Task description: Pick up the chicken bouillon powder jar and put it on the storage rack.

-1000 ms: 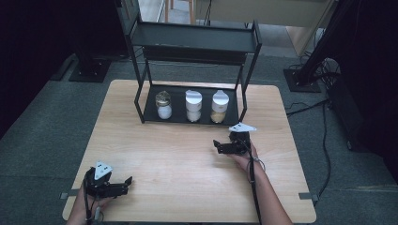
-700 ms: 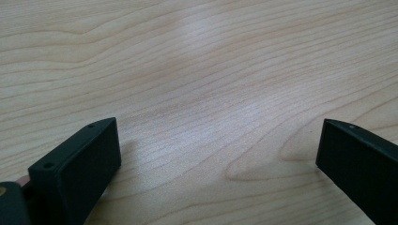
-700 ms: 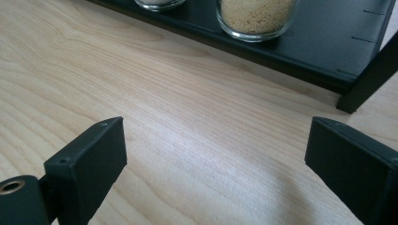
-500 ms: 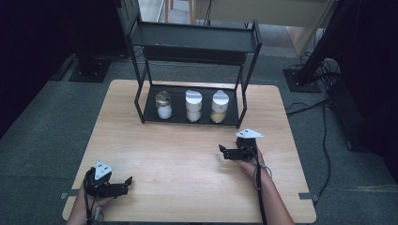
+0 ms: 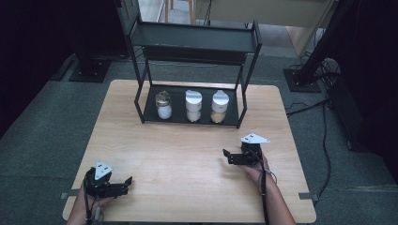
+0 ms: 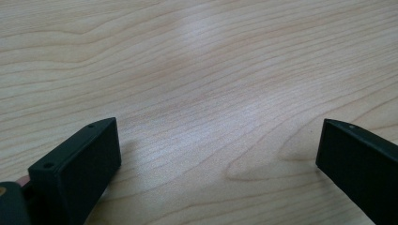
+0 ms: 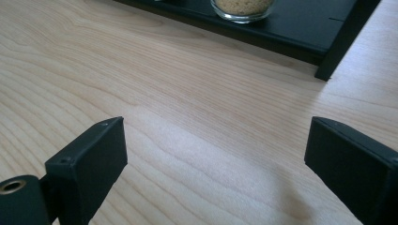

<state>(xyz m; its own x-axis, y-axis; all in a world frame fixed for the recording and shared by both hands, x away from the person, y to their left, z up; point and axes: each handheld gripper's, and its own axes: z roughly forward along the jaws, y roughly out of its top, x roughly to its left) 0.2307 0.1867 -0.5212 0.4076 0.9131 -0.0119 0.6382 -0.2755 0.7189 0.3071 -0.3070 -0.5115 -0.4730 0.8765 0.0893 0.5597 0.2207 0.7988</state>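
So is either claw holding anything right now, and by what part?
Nothing is held. The left claw and the right claw are both open, with bare table between their jaws.

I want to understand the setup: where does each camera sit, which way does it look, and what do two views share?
High view: above the person's side, looking forward and down on the table, rack and three jars; forearms, left gripper and right gripper show.
Left gripper view: on the left gripper, facing bare wood between open jaws.
Right gripper view: on the right gripper, facing the rack's base.
Shared: the right jar.
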